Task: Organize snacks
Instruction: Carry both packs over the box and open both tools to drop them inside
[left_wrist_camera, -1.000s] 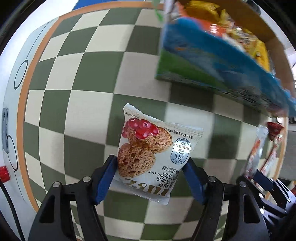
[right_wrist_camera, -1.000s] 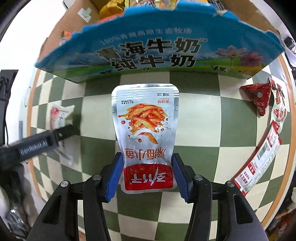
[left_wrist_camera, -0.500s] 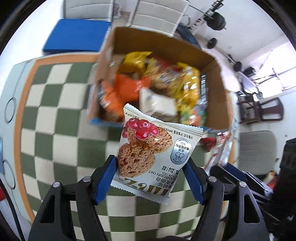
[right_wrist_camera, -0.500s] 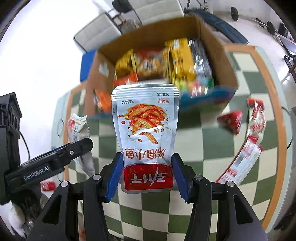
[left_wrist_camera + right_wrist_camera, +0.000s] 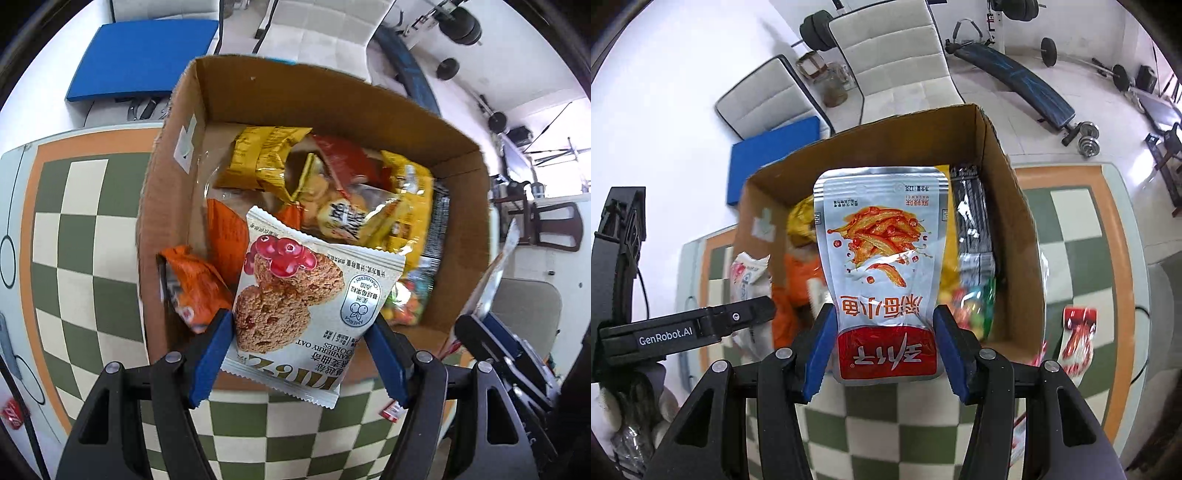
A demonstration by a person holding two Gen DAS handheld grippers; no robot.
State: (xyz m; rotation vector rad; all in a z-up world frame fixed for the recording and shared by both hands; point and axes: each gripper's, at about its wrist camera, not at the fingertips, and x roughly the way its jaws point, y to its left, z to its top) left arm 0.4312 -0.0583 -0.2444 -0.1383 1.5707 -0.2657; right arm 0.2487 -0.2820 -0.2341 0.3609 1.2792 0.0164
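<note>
Over the open cardboard box (image 5: 476, 236) we've got 2 packets up at once. Our left gripper (image 5: 299, 354) is clamped on the cranberry oat cookie pack (image 5: 314, 295), and our right gripper (image 5: 882, 343) pinches the silver spicy fish pouch (image 5: 882, 258) by its red bottom. Best bet, we think: get each one past the near wall before letting go. The box is pretty stuffed with snacks (image 5: 343, 192), though the near left corner looks roomier.

- The left wrist view looks down from close above the open box (image 5: 461, 229) on the desk (image 5: 74, 240).
- The right wrist view looks down on the same box (image 5: 1015, 221), from its other side.
</note>
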